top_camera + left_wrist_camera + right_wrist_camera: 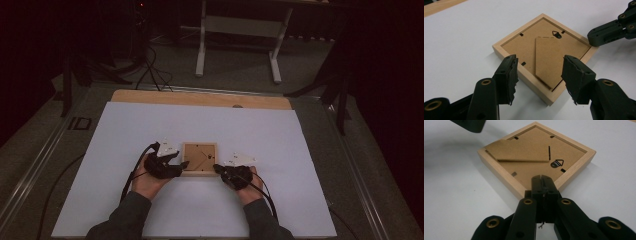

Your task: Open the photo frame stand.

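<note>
A small square wooden picture frame [200, 158] lies face down on the white sheet [150, 130]. Its brown backing board carries a fold-out stand [547, 60] and a metal hanger [556, 34]. My left gripper [540, 65] stands open just short of the frame's [524, 45] near corner, with nothing between its pads. In the high view the left gripper [183, 163] sits at the frame's left edge. My right gripper [542, 179] is shut, and its joined tips rest on the near corner of the frame [529, 150]. From above, the right gripper [218, 168] is at the frame's lower right corner.
The white sheet covers a wooden board [200, 98] on a grey table. Beyond the table stand the white legs of a desk [201, 50], and cables [152, 70] lie on the floor. The person's sleeves [125, 215] come in at the bottom.
</note>
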Motion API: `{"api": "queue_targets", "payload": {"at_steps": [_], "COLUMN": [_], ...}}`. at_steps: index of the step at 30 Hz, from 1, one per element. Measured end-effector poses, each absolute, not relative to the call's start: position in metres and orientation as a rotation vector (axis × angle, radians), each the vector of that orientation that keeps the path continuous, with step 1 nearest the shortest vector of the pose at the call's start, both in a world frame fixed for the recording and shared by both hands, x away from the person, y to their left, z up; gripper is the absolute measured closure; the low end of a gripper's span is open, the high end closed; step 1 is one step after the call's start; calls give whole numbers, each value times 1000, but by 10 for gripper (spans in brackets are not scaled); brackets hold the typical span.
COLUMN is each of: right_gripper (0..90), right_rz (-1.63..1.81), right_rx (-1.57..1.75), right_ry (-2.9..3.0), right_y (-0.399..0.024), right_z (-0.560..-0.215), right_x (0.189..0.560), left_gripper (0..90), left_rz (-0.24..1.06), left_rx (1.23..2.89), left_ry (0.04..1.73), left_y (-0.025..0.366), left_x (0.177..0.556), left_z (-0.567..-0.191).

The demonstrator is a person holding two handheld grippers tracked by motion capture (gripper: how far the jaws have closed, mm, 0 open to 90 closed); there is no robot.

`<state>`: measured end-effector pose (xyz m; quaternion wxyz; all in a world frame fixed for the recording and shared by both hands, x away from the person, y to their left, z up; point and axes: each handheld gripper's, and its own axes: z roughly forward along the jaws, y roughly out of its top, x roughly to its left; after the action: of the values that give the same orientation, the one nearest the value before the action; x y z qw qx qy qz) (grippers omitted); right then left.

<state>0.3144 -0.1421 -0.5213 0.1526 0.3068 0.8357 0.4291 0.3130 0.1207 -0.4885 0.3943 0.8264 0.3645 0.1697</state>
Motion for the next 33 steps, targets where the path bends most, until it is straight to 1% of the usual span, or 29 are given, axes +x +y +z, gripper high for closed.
{"api": "queue_targets", "payload": {"at_steps": [11,19,33], "right_gripper": [895,895,895], "right_rz": [1233,1235,1237], "right_rx": [880,879,877], "right_ry": [2396,2395,2394], "right_y": [-142,-142,-143], "right_z": [-521,-522,-522], "right_x": [314,314,314], "left_gripper": [458,459,467], "left_rz": [418,403,391], "left_rx": [2136,2189,2204], "left_ry": [906,907,936], "left_y": [105,92,84], "left_x": [319,325,329], "left_z": [-492,-503,-509]}}
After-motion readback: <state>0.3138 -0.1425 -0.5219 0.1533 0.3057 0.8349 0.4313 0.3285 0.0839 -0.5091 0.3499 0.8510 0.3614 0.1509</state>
